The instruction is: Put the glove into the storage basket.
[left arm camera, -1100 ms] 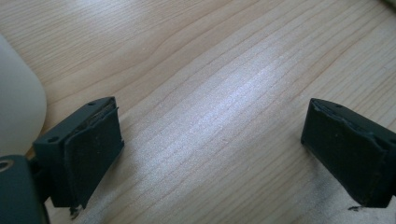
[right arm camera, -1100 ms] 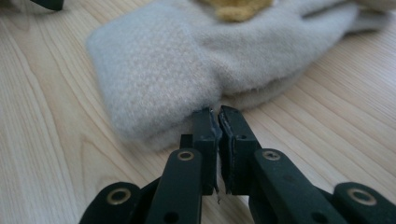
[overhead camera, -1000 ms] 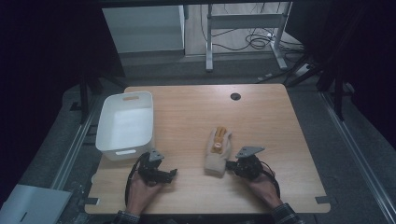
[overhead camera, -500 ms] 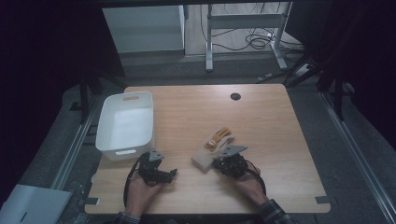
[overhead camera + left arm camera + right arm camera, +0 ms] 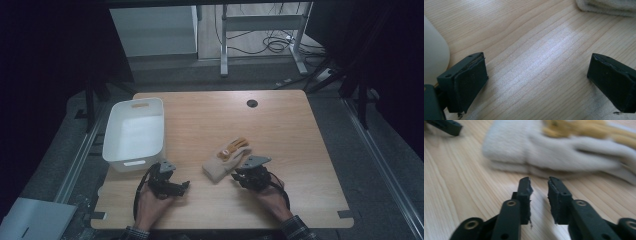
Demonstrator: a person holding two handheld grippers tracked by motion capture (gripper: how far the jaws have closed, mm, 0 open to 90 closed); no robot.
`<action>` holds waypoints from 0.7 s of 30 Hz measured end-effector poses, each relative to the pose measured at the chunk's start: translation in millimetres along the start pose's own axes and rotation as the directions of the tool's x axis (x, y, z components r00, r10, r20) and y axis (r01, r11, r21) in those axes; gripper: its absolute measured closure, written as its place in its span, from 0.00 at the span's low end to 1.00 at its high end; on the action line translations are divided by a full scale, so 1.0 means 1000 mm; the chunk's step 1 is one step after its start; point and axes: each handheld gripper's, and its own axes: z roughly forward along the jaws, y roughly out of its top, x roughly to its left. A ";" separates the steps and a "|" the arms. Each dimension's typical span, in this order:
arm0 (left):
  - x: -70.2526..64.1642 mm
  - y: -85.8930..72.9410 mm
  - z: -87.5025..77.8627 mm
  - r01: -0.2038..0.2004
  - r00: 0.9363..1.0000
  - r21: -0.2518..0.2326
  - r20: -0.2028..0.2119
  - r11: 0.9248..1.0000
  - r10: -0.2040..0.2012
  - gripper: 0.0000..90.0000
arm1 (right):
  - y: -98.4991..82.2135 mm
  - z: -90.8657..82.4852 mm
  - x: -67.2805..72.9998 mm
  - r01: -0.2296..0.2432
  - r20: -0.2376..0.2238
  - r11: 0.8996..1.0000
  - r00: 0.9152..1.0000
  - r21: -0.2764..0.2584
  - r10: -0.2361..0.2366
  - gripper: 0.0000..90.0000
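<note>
Pale wood, high view: the table carries a white bin at its left and a cream work glove with tan-yellow fingers near the middle front.
Glove, high view: lies flat, cuff toward the person, fingers pointing away and to the right; well apart from the bin.
Left tool, high view: left tool rests low on the table just in front of the bin, held in the left hand.
Right tool, high view: right tool sits just beside the glove's cuff, held in the right hand; contact cannot be told here.
Left gripper view: jaws spread wide over bare wood, nothing between them; bin wall curves at the far left; glove edge at the top right.
Right gripper view: jaws nearly together, a narrow gap between, gripping nothing; glove lies blurred just ahead of the tips, apart from them; a black jaw of the left tool shows at top left.
</note>
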 end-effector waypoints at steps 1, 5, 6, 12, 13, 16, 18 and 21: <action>0.000 0.000 0.000 0.004 1.000 -0.003 0.000 1.000 -0.004 0.03 | -0.002 -0.003 -0.002 -0.008 0.006 1.000 1.000 -0.002 0.008 0.75; -0.001 0.000 0.000 0.006 1.000 -0.001 0.000 1.000 -0.006 0.03 | -0.013 -0.018 -0.014 -0.057 0.040 0.998 0.998 -0.014 0.057 0.66; -0.001 0.000 0.000 0.005 1.000 -0.001 0.001 1.000 -0.005 0.02 | -0.016 -0.021 -0.017 -0.066 0.052 0.998 0.996 -0.015 0.066 0.64; -0.004 0.003 0.001 -0.018 0.999 0.011 0.026 1.000 0.018 0.03 | -0.031 -0.037 -0.035 -0.119 0.134 0.993 0.984 0.001 0.117 0.49; -0.005 0.004 0.001 -0.021 0.999 0.013 0.034 1.000 0.020 0.03 | -0.034 -0.039 -0.038 -0.126 0.149 0.992 0.981 0.001 0.125 0.48; -0.008 0.007 0.001 -0.014 0.997 0.012 0.075 1.000 0.013 0.02 | -0.039 -0.044 -0.045 -0.141 0.180 0.990 0.974 0.000 0.139 0.42; -0.010 0.009 0.001 -0.016 0.996 0.010 0.089 1.000 0.015 0.02 | -0.044 -0.047 -0.050 -0.159 0.197 0.987 0.968 0.001 0.156 0.38; -0.013 0.015 0.001 -0.029 0.994 0.016 0.103 0.999 0.027 0.01 | -0.049 -0.049 -0.055 -0.175 0.219 0.985 0.961 0.006 0.170 0.34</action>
